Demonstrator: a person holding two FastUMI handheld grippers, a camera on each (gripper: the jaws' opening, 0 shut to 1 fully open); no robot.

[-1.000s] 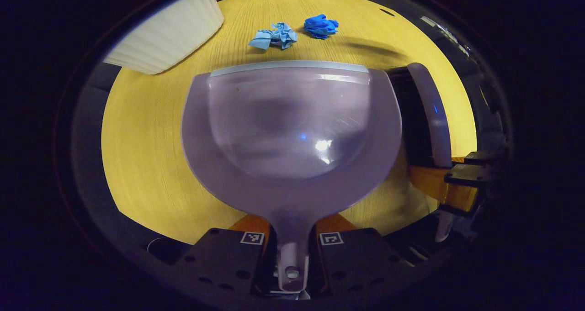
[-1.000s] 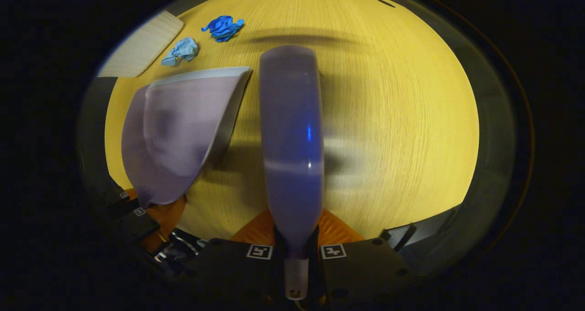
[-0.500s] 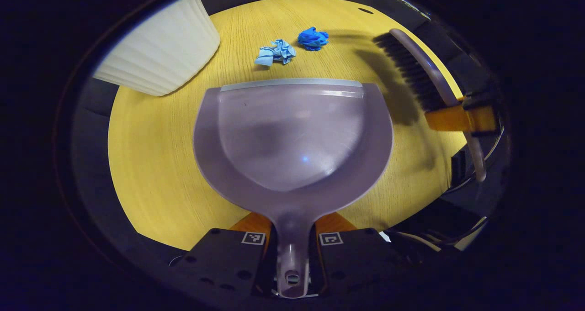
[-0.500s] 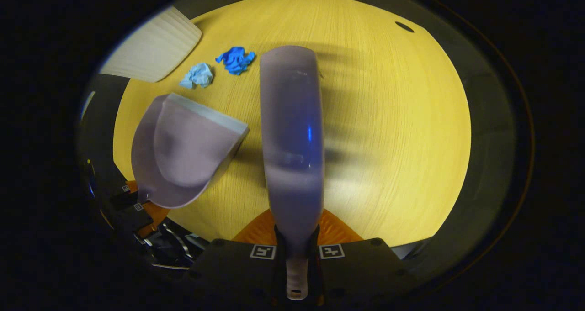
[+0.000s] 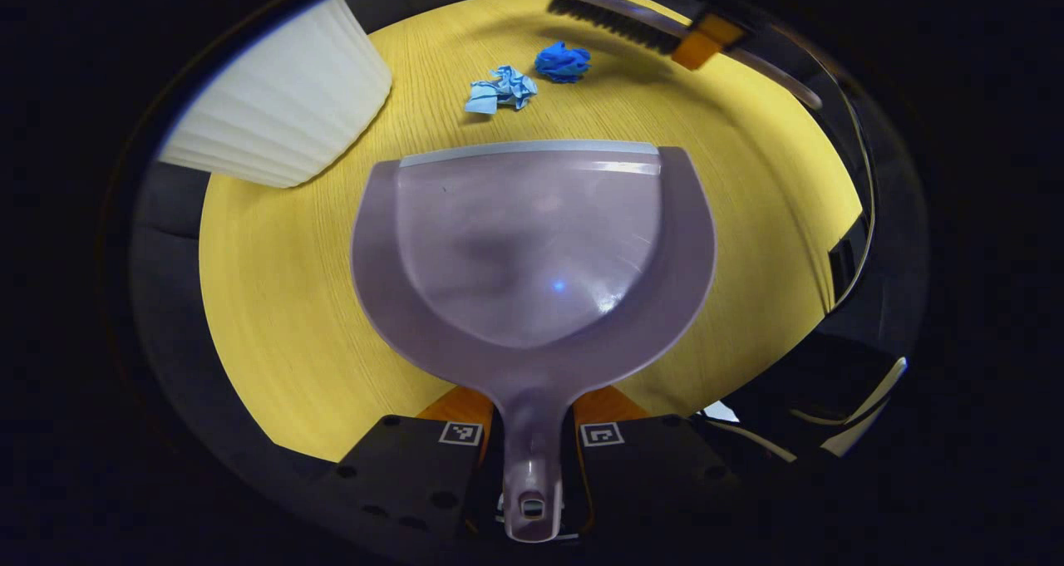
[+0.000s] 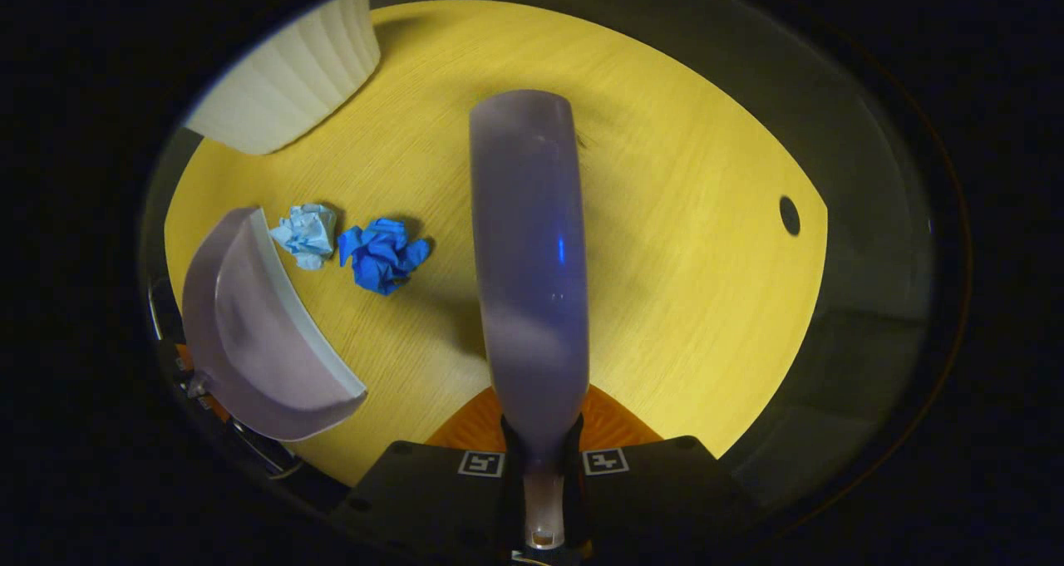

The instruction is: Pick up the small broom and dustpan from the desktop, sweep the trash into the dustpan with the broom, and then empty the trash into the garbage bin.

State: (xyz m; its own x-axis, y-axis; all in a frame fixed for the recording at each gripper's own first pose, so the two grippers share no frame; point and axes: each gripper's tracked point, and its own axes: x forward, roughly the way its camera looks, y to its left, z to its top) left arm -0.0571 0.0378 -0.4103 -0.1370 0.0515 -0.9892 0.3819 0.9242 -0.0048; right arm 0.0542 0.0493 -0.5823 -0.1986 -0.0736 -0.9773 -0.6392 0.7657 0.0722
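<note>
My left gripper (image 5: 532, 433) is shut on the handle of a translucent lilac dustpan (image 5: 532, 242), whose lip faces two crumpled paper balls on the yellow wooden table (image 5: 274, 300): a pale blue one (image 5: 501, 91) and a dark blue one (image 5: 563, 60). My right gripper (image 6: 536, 458) is shut on the handle of the small broom (image 6: 528, 250), seen from its lilac back. In the left gripper view the broom (image 5: 619, 17) with dark bristles hovers beyond the dark blue ball. In the right gripper view the dustpan (image 6: 249, 342) lies left, with the pale ball (image 6: 306, 232) and dark ball (image 6: 381, 253) beside its lip.
A white ribbed garbage bin (image 5: 278, 113) stands at the table's far left, also seen as the bin (image 6: 287, 92) in the right gripper view. A small dark hole (image 6: 789, 214) marks the tabletop at the right. Dark floor surrounds the round table edge.
The right gripper carried the broom from beside the dustpan up and across to behind the paper balls, turning its view. The dustpan stayed nearly still.
</note>
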